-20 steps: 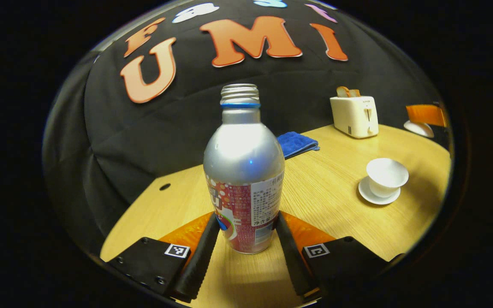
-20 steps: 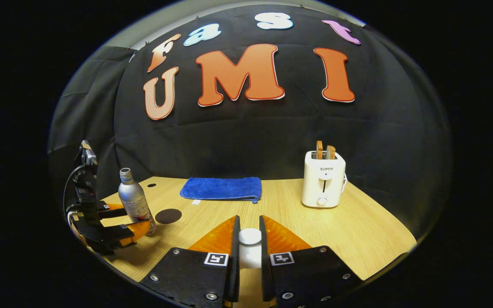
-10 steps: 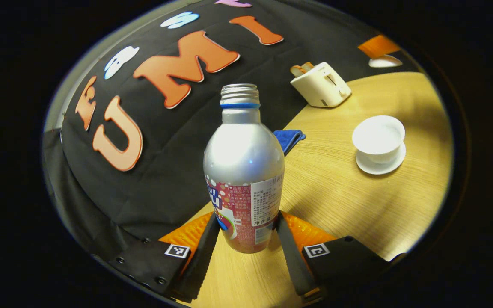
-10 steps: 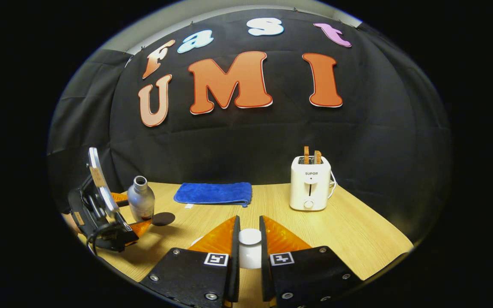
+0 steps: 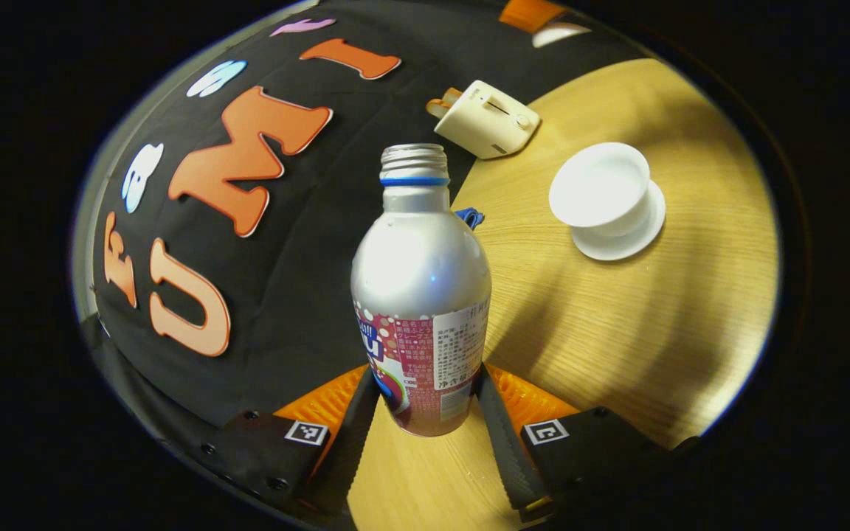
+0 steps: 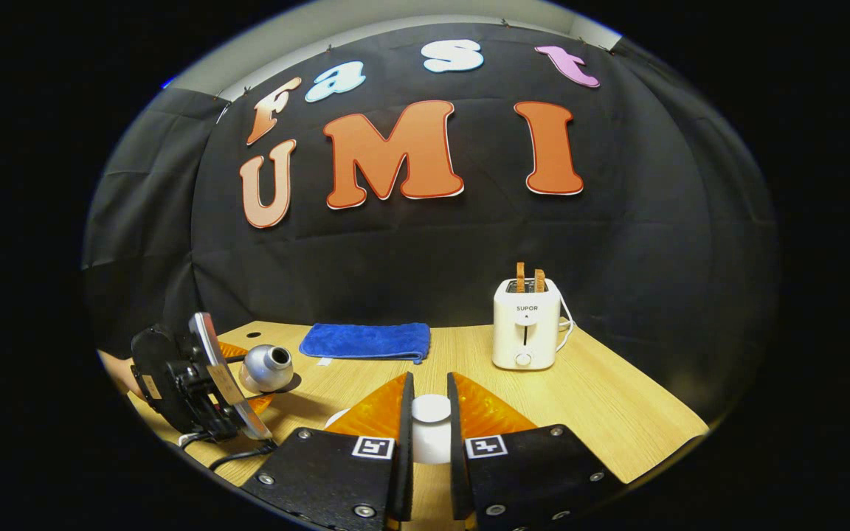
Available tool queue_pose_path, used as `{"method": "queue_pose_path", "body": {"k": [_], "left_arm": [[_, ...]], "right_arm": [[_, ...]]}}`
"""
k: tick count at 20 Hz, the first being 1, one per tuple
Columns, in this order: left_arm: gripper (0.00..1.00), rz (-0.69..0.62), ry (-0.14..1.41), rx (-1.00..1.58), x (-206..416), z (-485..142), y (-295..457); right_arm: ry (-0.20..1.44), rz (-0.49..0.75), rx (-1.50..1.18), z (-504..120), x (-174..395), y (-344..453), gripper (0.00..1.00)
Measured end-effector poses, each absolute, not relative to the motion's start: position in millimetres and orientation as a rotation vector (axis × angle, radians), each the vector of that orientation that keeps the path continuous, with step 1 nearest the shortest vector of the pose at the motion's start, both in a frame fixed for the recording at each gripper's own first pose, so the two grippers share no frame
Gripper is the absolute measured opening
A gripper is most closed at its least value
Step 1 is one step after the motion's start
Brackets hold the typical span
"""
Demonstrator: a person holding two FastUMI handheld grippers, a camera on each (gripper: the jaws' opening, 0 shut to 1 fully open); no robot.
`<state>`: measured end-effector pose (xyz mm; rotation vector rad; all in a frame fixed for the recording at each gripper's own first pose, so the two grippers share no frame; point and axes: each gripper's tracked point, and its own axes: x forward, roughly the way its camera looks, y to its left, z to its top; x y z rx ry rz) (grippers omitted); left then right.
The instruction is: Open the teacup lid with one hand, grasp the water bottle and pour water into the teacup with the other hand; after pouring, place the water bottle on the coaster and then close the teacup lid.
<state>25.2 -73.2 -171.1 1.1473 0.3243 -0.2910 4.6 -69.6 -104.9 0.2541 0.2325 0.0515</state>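
While tilted, smooth silver bottle, round white teacup.

The water bottle, silver with a red printed label and an uncapped threaded neck ringed in blue, fills the centre of the left gripper view. At two o'clock from it the white teacup stands uncovered on its white saucer. The white teacup lid sits low centre in the right gripper view, where the bottle lies tilted at nine o'clock over the dark round coaster.
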Motion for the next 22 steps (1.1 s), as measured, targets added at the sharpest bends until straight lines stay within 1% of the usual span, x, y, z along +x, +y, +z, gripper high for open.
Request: {"method": "queue_pose_path", "body": {"k": [7, 9, 12, 18, 19, 20, 21, 22], "left_arm": [[0.82, -0.34, 0.263, 1.362, 22.6, -155.9, -81.5], [0.8, -0.351, 0.261, 1.406, 20.8, -155.3, -81.9], [0.81, -0.365, 0.247, 1.494, 21.8, -147.8, -84.4], [0.81, -0.381, 0.198, 1.62, 27.2, -138.0, -90.4], [0.82, -0.383, 0.191, 1.641, 28.4, -136.5, -91.3], [0.82, -0.379, 0.196, 1.664, 28.4, -135.6, -89.8], [0.82, -0.378, 0.193, 1.689, 27.3, -133.0, -88.4], [0.82, -0.381, 0.191, 1.714, 28.0, -132.8, -89.0]], "right_arm": [[0.235, 0.027, 0.263, -108.7, -6.4, -84.1, 0.21], [0.235, 0.025, 0.265, -109.4, -9.6, -87.1, 0.21], [0.236, 0.02, 0.267, -109.1, -9.8, -90.3, 0.21], [0.228, 0.017, 0.267, -108.0, -12.6, -91.9, 0.21], [0.229, 0.018, 0.27, -108.2, -13.0, -92.0, 0.21], [0.227, 0.017, 0.272, -107.9, -12.7, -92.7, 0.26], [0.226, 0.017, 0.273, -108.2, -13.0, -92.7, 0.21], [0.226, 0.016, 0.274, -108.3, -12.8, -92.9, 0.21]]}}
